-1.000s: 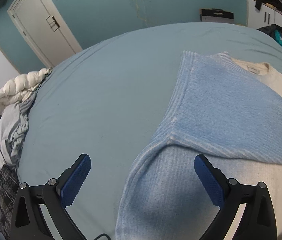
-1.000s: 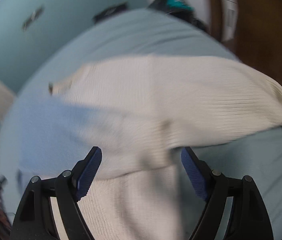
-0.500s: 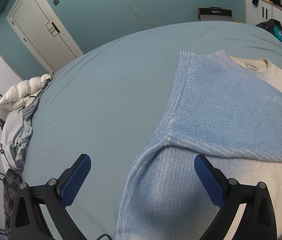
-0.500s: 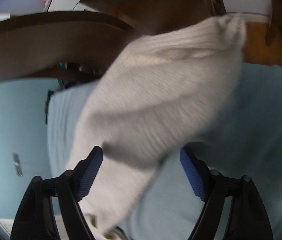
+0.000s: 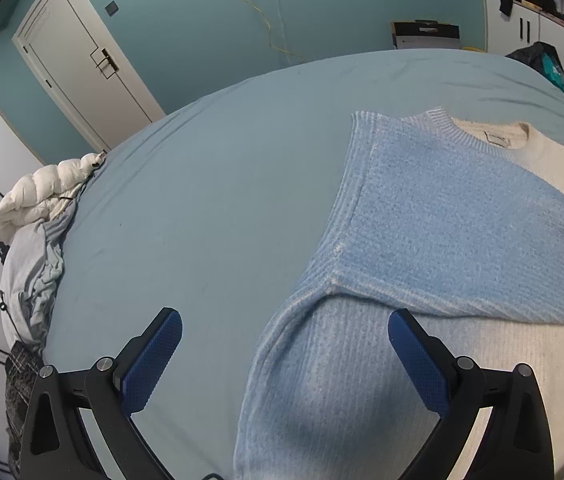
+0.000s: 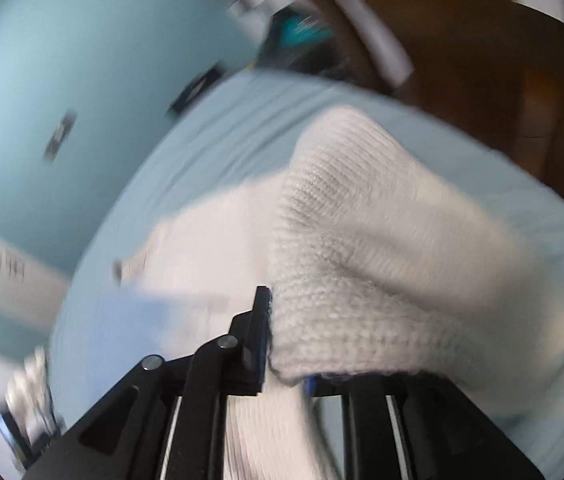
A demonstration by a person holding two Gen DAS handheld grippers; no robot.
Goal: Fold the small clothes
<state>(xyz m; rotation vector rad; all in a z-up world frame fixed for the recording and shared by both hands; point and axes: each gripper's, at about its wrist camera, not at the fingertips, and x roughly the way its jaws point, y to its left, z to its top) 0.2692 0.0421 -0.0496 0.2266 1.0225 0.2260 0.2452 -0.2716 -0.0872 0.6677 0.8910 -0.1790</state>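
A: What does the left wrist view give that the right one doesn't?

B: The whole spread. Far off to the left of the left tongs (image 5: 284,354) lies a heap of rumpled white and grey bedding (image 5: 37,236) at the edge of the pale blue bed sheet (image 5: 201,200). The left tongs hover spread wide, nothing between the blue pads. Ahead and to their right lies the ribbed knit sweater, blue fading to cream (image 5: 442,240), flat on the sheet, its blue sleeve folded across the chest. The sweater's left side edge runs up between the two pads, under them; whether it touches them I cannot tell.

A: And the right wrist view?

B: It is blurred, but it shows the grip, which the left view misses. The right tongs (image 6: 288,344) have just been closing, and their pads now pinch a thick cream fold of the sweater (image 6: 362,260). The knit bulges up ahead of the fingers and hides the right finger; only the left finger (image 6: 259,332) shows clearly. More cream knit trails down below the tongs.
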